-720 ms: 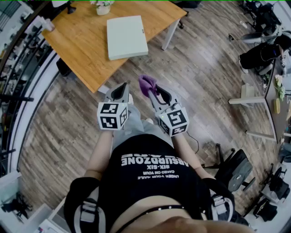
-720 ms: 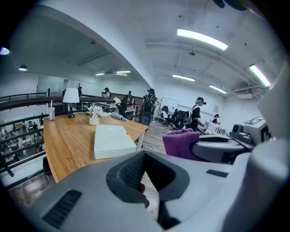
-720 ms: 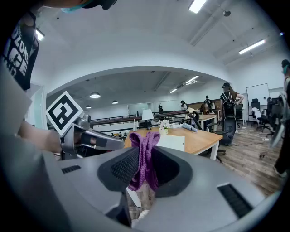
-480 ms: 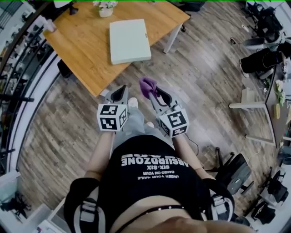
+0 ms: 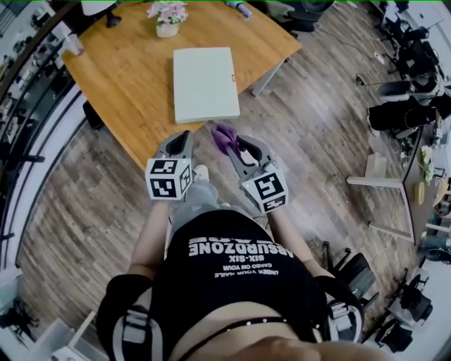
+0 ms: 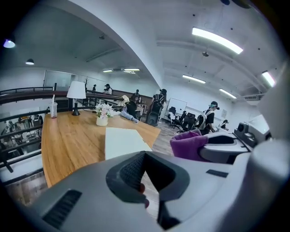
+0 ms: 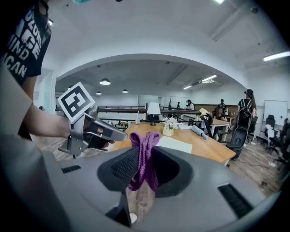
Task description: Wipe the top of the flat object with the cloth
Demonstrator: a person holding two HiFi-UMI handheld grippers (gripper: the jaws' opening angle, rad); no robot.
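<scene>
The flat white object [image 5: 206, 84] lies on the wooden table [image 5: 120, 77], just ahead of both grippers; it also shows in the left gripper view [image 6: 121, 141] and in the right gripper view [image 7: 175, 144]. My right gripper [image 5: 235, 143] is shut on a purple cloth [image 5: 225, 135], which hangs bunched between its jaws [image 7: 144, 156]. That cloth hovers at the table's near edge, short of the flat object. My left gripper [image 5: 182, 139] is beside it, shut and holding nothing [image 6: 146, 183]. The purple cloth [image 6: 192, 144] also appears at the right of the left gripper view.
A pot of flowers [image 5: 168, 17] stands behind the flat object. A cup [image 5: 72, 44] and a lamp [image 6: 76, 93] sit at the table's far left. Office chairs [image 5: 359, 266] and desks stand to the right on the wood floor. People sit in the background.
The person has stepped toward the table. The flat object and table edge are now closer to both grippers, and the cloth has reached the table's near edge.
</scene>
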